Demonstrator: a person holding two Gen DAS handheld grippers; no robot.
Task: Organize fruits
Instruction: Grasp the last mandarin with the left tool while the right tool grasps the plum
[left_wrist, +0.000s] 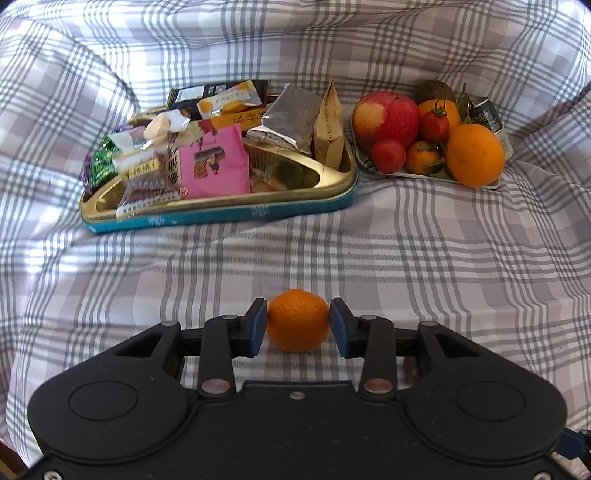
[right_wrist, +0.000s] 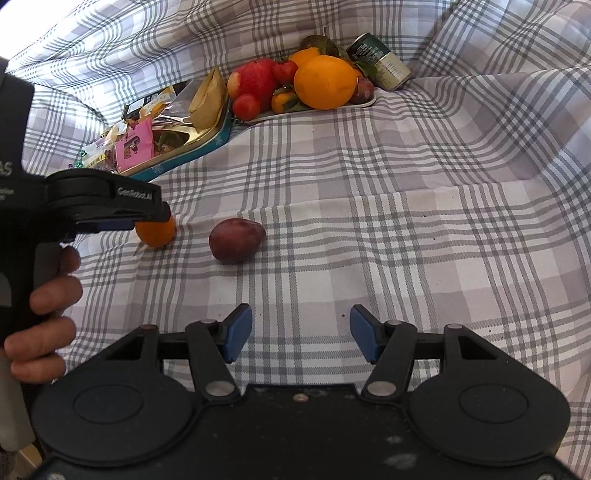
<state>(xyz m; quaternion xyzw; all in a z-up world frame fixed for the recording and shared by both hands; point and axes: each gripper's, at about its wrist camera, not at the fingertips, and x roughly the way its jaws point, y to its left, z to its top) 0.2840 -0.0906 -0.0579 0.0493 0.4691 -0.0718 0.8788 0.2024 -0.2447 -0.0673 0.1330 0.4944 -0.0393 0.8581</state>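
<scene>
Open plaid cloth (right_wrist: 406, 221) from 12 to 3 o'clock; dark plum (right_wrist: 236, 240) obstructs at 11, snack tin (right_wrist: 192, 147) and fruit tray (right_wrist: 314, 107) beyond.

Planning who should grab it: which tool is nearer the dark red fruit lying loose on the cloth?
Left. The left tool straddles a mandarin right beside the dark red fruit; the right tool hangs farther back, empty.

Small orange (right_wrist: 157, 232): upper part hidden behind the left gripper (right_wrist: 147, 218) in the right wrist view. Can (left_wrist: 493, 122): mostly concealed behind the piled fruit, label unreadable. Person's hand (right_wrist: 44, 314): cut off at the left edge
</scene>
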